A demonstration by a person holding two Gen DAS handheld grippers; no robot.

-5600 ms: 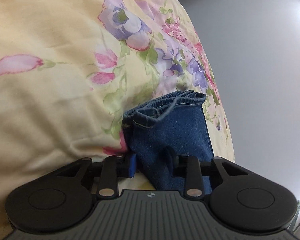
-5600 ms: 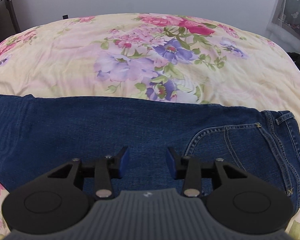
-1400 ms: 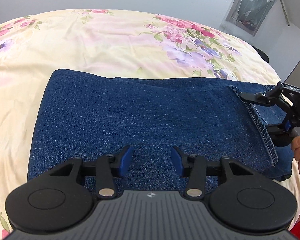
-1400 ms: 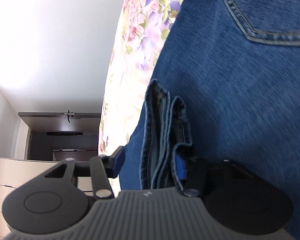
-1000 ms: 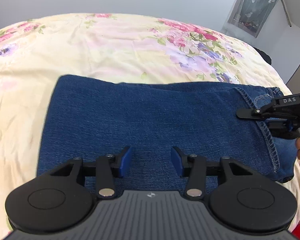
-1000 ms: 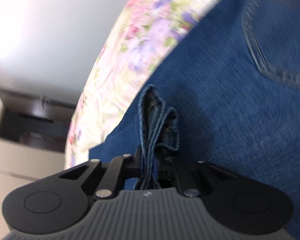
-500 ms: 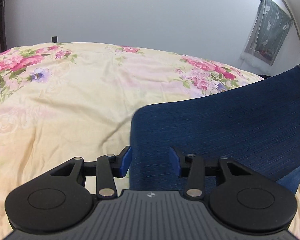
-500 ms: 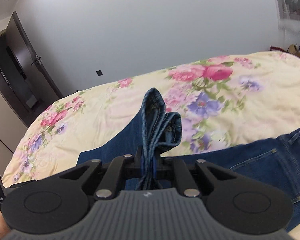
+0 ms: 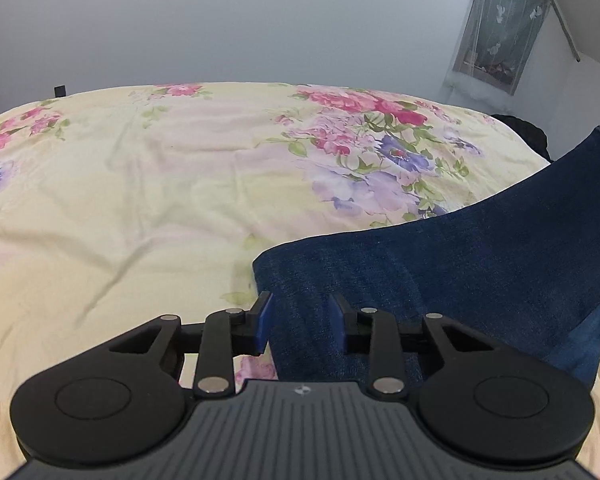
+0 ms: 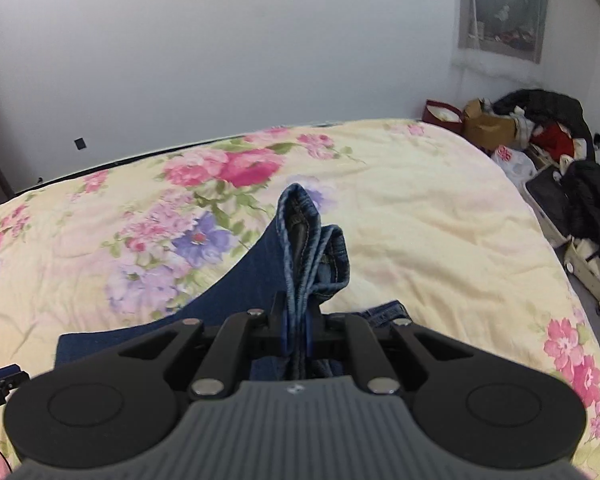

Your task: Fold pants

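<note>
We see a wide bed covered by a pale yellow quilt [image 9: 140,208] printed with pink and purple flowers, set against a plain grey-white wall [image 10: 220,40]. Across the quilt lie dark blue denim pants [image 9: 440,272], folded along their length; one folded end rests on the bed near us while the other end rises in a slope toward the right edge of the left wrist view. To the right of the bed, on the floor, sits a heap of bags and dark clothes [image 10: 560,168], with a curtained window [image 10: 500,8] above them. Our right gripper [image 10: 296,332] has its jaws pressed together on the bunched leg hems, pinching several layers of denim that stand up above the pads. Our left gripper [image 9: 300,320] has just been closing; its blue pads [image 9: 263,316] stand partly apart, straddling the near corner of the folded pants without visibly pressing the cloth.
</note>
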